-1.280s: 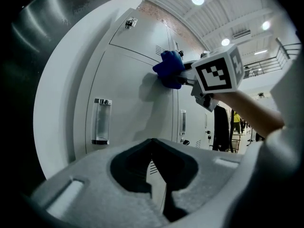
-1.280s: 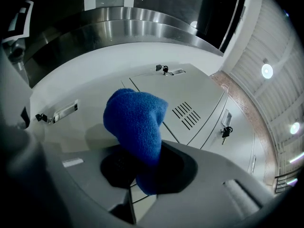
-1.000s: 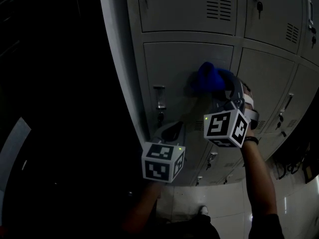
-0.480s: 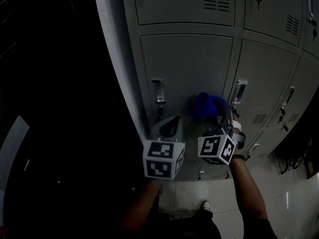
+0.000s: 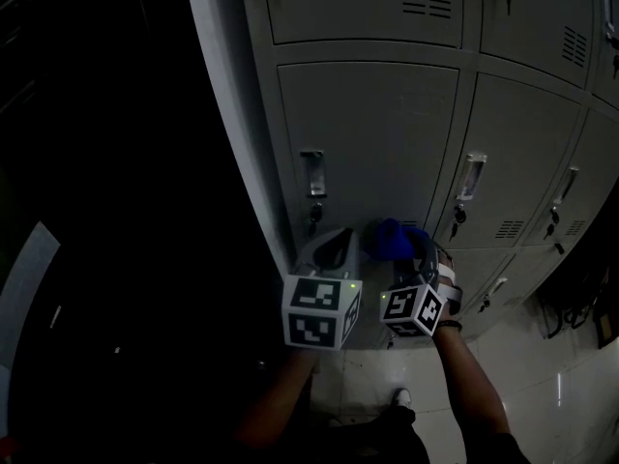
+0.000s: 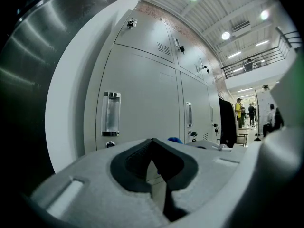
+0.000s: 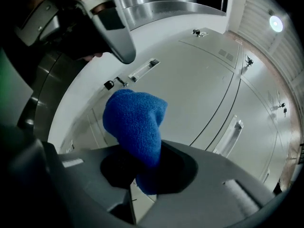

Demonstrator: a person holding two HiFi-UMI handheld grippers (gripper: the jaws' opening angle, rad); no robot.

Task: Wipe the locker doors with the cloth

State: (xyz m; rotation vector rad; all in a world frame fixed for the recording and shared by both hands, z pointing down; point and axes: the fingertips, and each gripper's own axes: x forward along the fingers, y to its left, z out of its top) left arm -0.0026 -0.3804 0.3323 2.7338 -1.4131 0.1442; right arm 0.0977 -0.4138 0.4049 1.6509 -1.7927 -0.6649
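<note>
Pinching the blue cloth [image 7: 135,127] tight, the right tool [image 7: 142,175] holds it low at the locker door [image 5: 372,143], while the left tool [image 6: 154,163] hangs pressed together, empty. I'd press it flat and overlap strokes, dodging the handle [image 5: 311,174].

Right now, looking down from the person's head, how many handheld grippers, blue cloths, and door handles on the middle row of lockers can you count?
Grippers: 2, the left gripper and the right gripper
Blue cloths: 1, the blue cloth, held by the right gripper
Door handles, middle row: 3
Total: 6
</note>
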